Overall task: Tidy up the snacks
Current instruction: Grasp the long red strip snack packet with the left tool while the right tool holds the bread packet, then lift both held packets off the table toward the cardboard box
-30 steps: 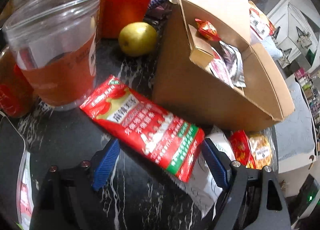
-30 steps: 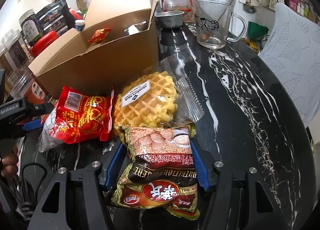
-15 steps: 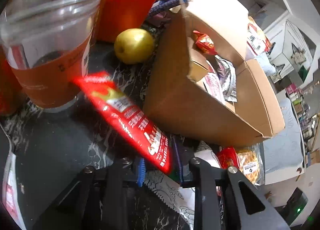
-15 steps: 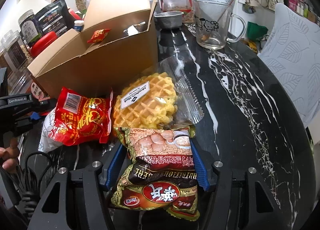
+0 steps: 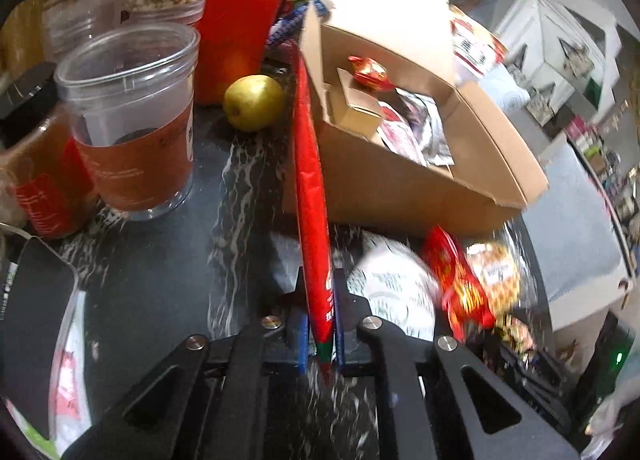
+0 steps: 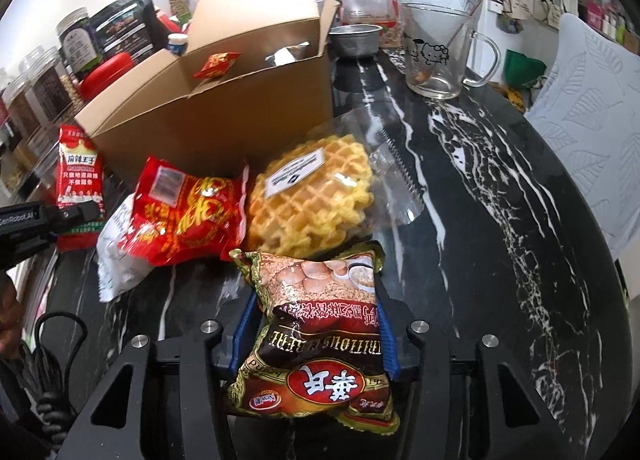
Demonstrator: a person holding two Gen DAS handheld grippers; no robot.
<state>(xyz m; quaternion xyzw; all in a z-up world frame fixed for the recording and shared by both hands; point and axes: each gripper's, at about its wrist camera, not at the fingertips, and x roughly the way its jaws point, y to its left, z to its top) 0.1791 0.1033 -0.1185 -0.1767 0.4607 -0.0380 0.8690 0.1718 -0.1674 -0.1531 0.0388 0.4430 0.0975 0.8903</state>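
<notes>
The left gripper (image 5: 320,334) is clamped on the lower end of a long red packet (image 5: 310,196), which stands edge-on and upright between our blue pads, its top reaching toward the near corner of the cardboard box (image 5: 404,188). The right gripper (image 6: 312,336) is closed on a brown cereal sachet (image 6: 316,340), held just above the black marble table (image 6: 472,244).

Status, as we judge it: the task is partly complete. The box already contains a small red candy (image 5: 370,72) and several foil and red wrappers at its bottom. We hold two items, neither yet over the box opening.

Remaining on the table, just in front of the box: a red crinkled bag (image 6: 188,212) lying on a white packet (image 6: 116,256), and a wrapped waffle (image 6: 312,200) touching the red crinkled bag. We count at least five items still to be boxed.
</notes>
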